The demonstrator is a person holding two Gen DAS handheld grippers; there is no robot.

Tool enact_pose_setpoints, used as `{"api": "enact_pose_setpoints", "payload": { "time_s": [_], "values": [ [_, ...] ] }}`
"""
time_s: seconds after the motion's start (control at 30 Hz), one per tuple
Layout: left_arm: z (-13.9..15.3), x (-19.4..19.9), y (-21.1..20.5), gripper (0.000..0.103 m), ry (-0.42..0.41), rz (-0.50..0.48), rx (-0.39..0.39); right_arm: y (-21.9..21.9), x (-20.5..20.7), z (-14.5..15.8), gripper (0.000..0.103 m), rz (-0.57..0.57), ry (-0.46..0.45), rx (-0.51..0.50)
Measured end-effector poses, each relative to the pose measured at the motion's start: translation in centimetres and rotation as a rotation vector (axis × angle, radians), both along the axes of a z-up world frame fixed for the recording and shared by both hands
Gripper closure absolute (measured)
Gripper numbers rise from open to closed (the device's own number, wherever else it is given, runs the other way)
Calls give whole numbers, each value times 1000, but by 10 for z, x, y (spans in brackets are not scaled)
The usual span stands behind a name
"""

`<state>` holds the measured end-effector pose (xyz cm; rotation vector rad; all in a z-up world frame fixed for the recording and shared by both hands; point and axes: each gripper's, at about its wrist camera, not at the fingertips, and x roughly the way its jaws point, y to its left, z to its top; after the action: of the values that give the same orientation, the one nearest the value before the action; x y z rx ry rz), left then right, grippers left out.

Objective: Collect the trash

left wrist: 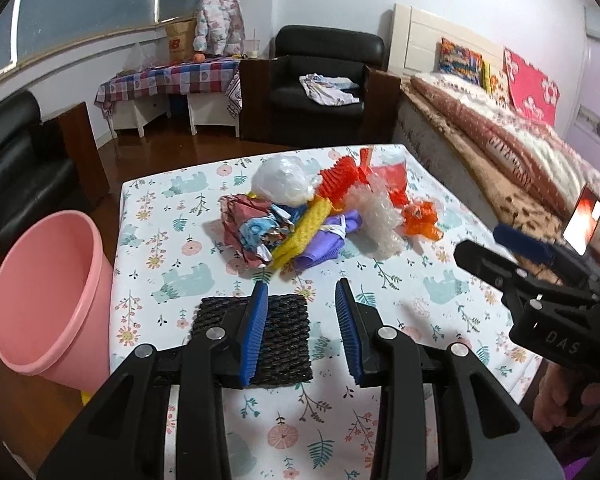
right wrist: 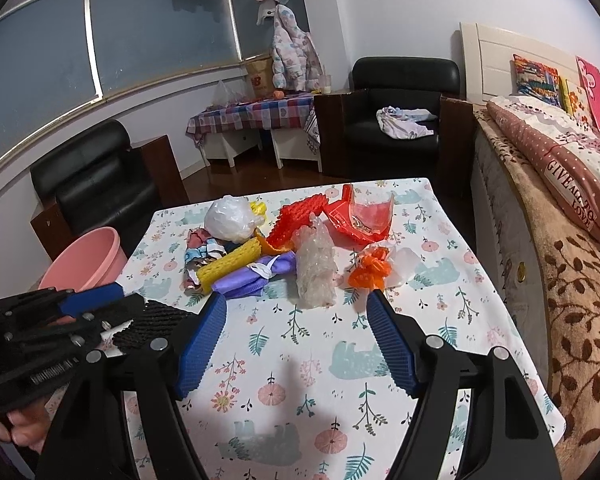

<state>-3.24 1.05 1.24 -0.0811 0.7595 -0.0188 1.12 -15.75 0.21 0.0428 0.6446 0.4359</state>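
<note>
A heap of trash lies mid-table: white plastic bag (left wrist: 284, 180) (right wrist: 230, 218), red foam net (left wrist: 338, 178), red wrapper (right wrist: 360, 216), bubble wrap (right wrist: 316, 268), orange bag (right wrist: 370, 270), yellow foam net (right wrist: 230, 266), purple cloth (right wrist: 256, 278) and crumpled paper (left wrist: 244, 228). A black foam net (left wrist: 284, 332) lies flat nearer to me, with one finger of my left gripper (left wrist: 302, 285) over it. The other pad stands clear of it, so this gripper is open. My right gripper (right wrist: 297, 298) is open and empty just short of the bubble wrap.
A pink bin (left wrist: 48, 292) (right wrist: 88, 260) stands on the floor off the table's left edge. The bed (right wrist: 560, 220) runs close along the right side of the floral-cloth table (right wrist: 300, 400). Black armchairs (right wrist: 400, 120) stand behind. A hand (left wrist: 568, 396) holds the right gripper.
</note>
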Motion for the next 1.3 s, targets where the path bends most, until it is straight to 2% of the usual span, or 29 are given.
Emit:
{"api": "enact_pose_setpoints", "payload": {
  "time_s": [0.33,0.63,0.8,0.97,1.03,1.1,1.17,1.3],
  "values": [
    [-5,-21,48,68,31,3,-33,-6,5,-10,31,4,44,28],
    [-38,-18,56,68,149,-12,-3,-1,12,-21,31,27,89,33],
    [-60,-6,51,68,204,-1,74,1,17,-27,31,29,107,25],
    [-67,-4,51,68,201,1,80,2,22,-31,31,28,123,21],
    [-67,-3,51,73,196,1,78,3,24,-33,31,31,132,19],
    [-67,-5,49,87,186,-11,82,5,26,-34,31,35,139,17],
    [-65,-6,47,95,177,-16,93,7,27,-36,31,37,148,16],
    [-59,-8,49,96,142,-8,76,7,31,-37,33,39,160,20]
  ]
}}
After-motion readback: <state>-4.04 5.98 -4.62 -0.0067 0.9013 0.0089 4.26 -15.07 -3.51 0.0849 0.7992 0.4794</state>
